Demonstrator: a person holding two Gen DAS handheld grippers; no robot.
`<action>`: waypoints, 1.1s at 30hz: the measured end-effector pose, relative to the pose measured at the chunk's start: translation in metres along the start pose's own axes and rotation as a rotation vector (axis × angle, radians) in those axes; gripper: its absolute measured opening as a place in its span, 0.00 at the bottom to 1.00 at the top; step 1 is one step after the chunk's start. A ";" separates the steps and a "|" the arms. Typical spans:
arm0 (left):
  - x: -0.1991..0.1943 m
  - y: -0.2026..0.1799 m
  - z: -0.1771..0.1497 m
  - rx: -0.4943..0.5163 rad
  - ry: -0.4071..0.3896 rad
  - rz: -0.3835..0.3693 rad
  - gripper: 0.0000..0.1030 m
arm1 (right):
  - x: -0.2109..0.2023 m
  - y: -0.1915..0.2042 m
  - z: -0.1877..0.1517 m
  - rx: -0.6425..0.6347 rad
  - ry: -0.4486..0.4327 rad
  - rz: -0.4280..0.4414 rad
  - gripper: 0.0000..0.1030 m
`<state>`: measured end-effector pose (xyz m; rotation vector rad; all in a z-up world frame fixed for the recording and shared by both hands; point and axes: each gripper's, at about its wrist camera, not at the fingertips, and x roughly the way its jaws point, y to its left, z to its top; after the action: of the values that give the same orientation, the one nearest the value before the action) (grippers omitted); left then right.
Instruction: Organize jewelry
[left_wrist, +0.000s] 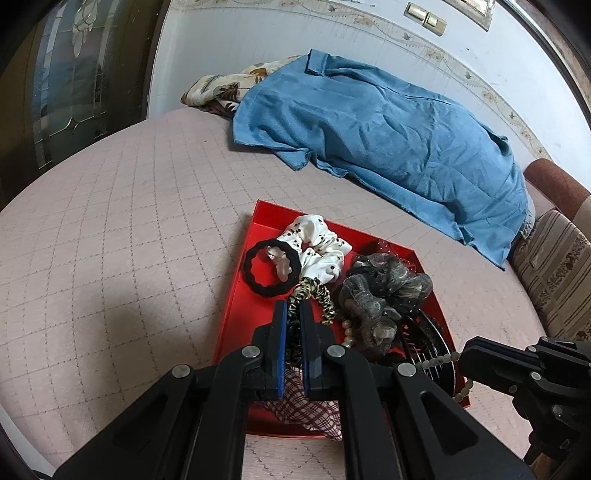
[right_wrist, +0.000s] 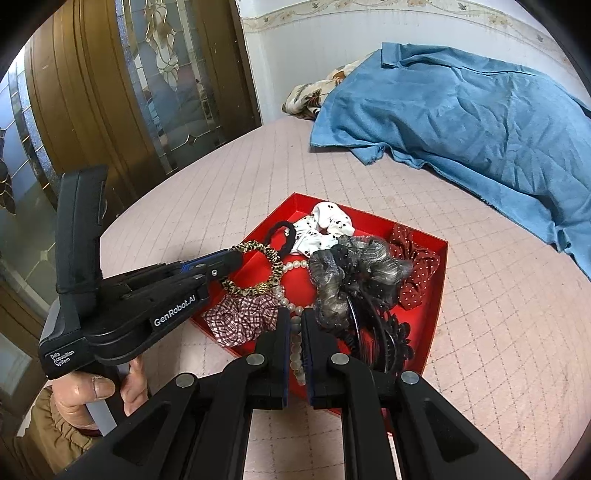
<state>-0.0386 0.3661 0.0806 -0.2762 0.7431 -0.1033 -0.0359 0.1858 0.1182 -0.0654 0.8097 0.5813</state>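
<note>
Right wrist view: pearl string (right_wrist: 295, 339) pinched between closed jaws.

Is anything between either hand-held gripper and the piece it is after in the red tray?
No. The left hand-held gripper is already shut on the leopard-print scrunchie, and the right hand-held gripper is shut on the pearl strand, both over the red tray.

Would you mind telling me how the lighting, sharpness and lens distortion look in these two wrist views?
Left wrist view: soft, even light, a dim shadow on the pink bed cover left of the red tray; strong fisheye bending at the wall. Right wrist view: equally sharp, no glare on the pearl strand; the glass-panelled door bows heavily, corners vignetted black.
</note>
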 end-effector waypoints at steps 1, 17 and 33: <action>0.001 0.000 0.000 -0.001 0.002 0.002 0.06 | 0.001 0.000 0.000 -0.001 0.001 0.001 0.07; 0.008 -0.002 -0.002 0.007 0.024 0.013 0.06 | 0.012 -0.002 -0.001 0.014 0.023 0.014 0.07; 0.016 -0.003 -0.004 0.022 0.059 0.031 0.06 | 0.021 -0.007 -0.004 0.036 0.036 0.023 0.07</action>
<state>-0.0292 0.3589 0.0682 -0.2415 0.8040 -0.0908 -0.0231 0.1888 0.0996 -0.0339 0.8566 0.5885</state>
